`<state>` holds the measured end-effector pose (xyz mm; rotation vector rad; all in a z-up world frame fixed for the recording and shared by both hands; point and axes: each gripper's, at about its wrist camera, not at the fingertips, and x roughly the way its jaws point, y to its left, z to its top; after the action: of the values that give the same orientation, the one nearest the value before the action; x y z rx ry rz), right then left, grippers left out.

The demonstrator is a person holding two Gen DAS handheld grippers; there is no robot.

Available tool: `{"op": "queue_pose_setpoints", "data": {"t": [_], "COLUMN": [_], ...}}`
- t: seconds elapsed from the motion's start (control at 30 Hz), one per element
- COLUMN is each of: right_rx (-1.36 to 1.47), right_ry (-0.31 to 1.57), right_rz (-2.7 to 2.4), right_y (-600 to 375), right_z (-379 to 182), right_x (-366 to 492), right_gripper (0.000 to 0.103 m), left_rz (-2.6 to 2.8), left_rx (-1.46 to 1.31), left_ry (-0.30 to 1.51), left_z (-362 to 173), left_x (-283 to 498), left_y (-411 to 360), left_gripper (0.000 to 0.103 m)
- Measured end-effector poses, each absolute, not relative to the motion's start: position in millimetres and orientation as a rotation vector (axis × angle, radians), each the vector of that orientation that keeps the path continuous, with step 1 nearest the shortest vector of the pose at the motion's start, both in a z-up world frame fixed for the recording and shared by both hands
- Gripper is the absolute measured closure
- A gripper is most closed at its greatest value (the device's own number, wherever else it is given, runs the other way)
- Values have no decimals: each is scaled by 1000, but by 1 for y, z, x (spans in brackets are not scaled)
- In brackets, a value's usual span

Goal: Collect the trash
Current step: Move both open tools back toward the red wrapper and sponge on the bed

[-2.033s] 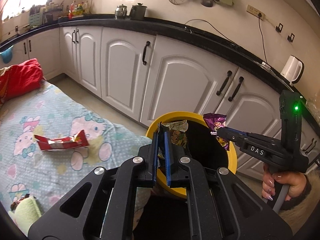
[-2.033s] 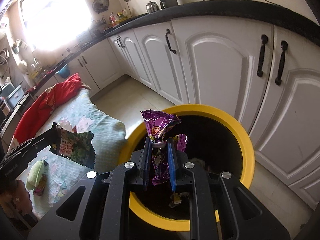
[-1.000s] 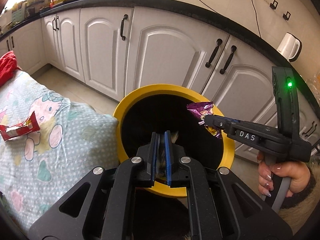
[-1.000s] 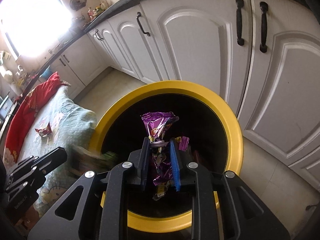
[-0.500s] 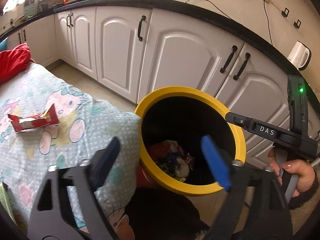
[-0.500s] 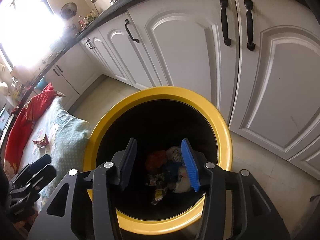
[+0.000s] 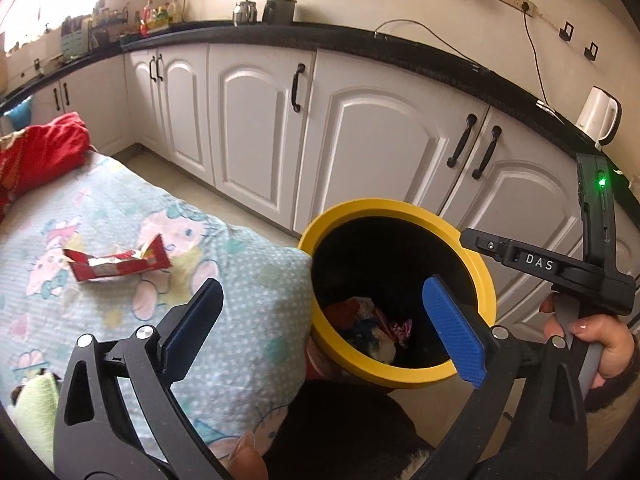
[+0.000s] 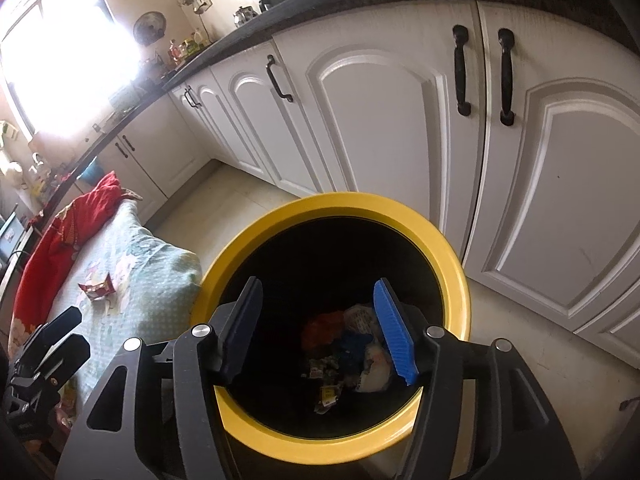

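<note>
A black bin with a yellow rim (image 7: 476, 272) (image 8: 460, 276) stands beside the bed, with several wrappers (image 7: 372, 328) (image 8: 352, 344) at its bottom. My left gripper (image 7: 320, 320) is open and empty, over the bed's corner and the bin's near rim. My right gripper (image 8: 316, 328) is open and empty, right above the bin's mouth; it also shows in the left wrist view (image 7: 480, 245). A red wrapper (image 7: 116, 264) (image 8: 97, 286) lies on the patterned bed sheet (image 7: 240, 300).
White kitchen cabinets (image 7: 380, 148) with black handles run behind the bin under a black counter. A red cloth (image 7: 36, 156) lies at the bed's far end. A green item (image 7: 34, 408) sits at the bed's near left edge. A white kettle (image 7: 599, 116) stands on the counter.
Both grippers opened and dropped their wrappers into the bin: the left a green one, the right a purple one. The left gripper has since drawn back towards the bed.
</note>
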<state>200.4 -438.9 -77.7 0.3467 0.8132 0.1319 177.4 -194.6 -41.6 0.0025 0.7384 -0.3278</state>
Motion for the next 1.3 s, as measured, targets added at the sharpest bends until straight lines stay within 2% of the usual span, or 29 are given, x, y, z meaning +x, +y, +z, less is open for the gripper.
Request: {"op": "queue_pose_setpoints", "data": {"t": [0.47,0.63,1.3], "right_rx": [277,250,172], "right_ry": [759,744,728], "right_rz": [225,250,359], "right_y": [-392,-375,-310], "right_z": [-45,-38,-22], "right_x": [185,180,163], "right_gripper": [44,39,32], "left_rz": [-271,-247,-129], "left_rx": [-5,-25,-64], "left_ry": [638,611,567], "left_z": [-14,-6,1], "left_x": [155,148,123], "left_y": [-157,-140,-70], "left_gripper": [11,11,11]}}
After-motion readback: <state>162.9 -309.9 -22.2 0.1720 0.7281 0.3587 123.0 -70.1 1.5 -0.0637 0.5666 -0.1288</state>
